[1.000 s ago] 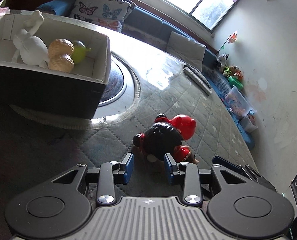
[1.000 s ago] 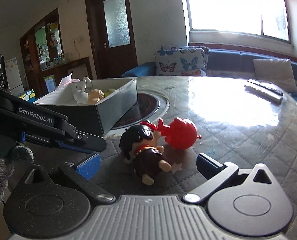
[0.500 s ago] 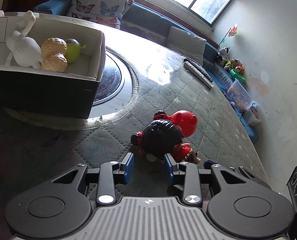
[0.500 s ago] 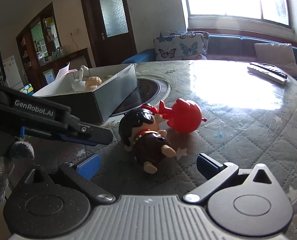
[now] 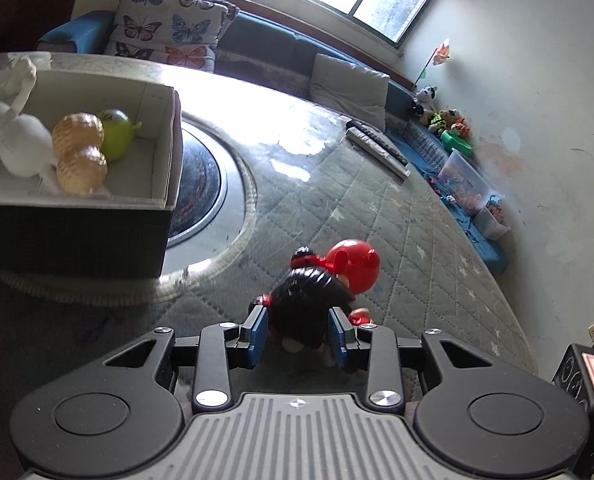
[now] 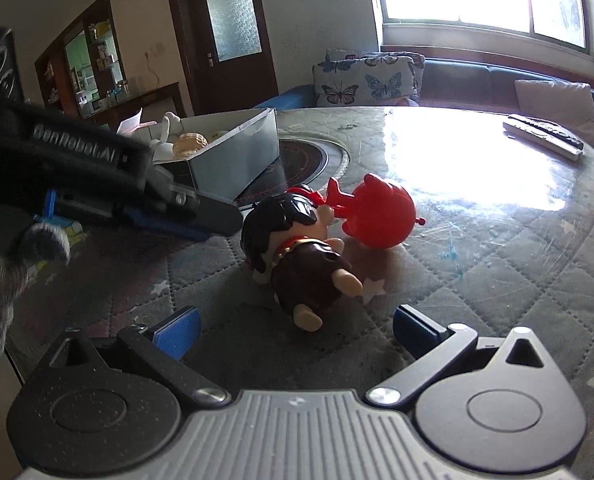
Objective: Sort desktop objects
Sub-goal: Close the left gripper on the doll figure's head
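A doll with black hair and a brown dress lies on the quilted table cover. A red fish-shaped toy lies against its head. My left gripper is open, its blue pads either side of the doll's head, close to it. It shows from the side in the right wrist view. My right gripper is wide open and empty, just short of the doll's feet.
An open box stands at the left, holding a white figure, two tan balls and a green toy. A round inset plate lies beside it. Two remotes lie further back.
My left gripper has moved forward, so the doll's head now sits between its pads. The right gripper has come a little closer to the doll.
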The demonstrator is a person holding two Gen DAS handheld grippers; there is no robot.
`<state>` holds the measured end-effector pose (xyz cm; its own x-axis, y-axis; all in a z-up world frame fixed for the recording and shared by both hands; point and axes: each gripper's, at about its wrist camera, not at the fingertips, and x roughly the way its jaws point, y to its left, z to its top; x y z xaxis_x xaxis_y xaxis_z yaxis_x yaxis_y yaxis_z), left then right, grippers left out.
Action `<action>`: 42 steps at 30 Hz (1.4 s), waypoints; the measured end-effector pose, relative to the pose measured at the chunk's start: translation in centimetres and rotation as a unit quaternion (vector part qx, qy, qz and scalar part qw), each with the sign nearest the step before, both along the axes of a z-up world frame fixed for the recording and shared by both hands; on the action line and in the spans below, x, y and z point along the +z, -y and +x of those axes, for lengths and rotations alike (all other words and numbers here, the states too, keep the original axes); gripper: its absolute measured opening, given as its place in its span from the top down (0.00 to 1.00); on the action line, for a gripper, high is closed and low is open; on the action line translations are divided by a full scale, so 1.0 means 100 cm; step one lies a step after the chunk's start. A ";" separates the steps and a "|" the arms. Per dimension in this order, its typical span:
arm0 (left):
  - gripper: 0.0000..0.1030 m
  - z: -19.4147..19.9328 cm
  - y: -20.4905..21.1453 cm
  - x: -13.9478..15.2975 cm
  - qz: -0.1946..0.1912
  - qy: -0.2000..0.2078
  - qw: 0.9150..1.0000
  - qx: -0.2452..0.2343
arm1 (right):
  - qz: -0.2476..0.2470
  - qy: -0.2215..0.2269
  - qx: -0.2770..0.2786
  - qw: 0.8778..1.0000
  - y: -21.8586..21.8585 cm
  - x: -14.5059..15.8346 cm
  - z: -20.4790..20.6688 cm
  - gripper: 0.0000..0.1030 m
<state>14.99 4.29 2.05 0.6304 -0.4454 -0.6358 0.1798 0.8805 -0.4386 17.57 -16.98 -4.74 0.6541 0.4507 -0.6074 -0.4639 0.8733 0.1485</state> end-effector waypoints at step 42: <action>0.57 0.000 -0.009 -0.024 -0.127 -0.059 0.990 0.034 | -0.015 -0.010 -0.010 1.000 0.011 0.013 -0.003 0.00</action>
<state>15.04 5.20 -0.37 0.5926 -0.5594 -0.5795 0.0582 0.7473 -0.6619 17.27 -18.10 -3.47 0.6509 0.4190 -0.6331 -0.4431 0.8868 0.1313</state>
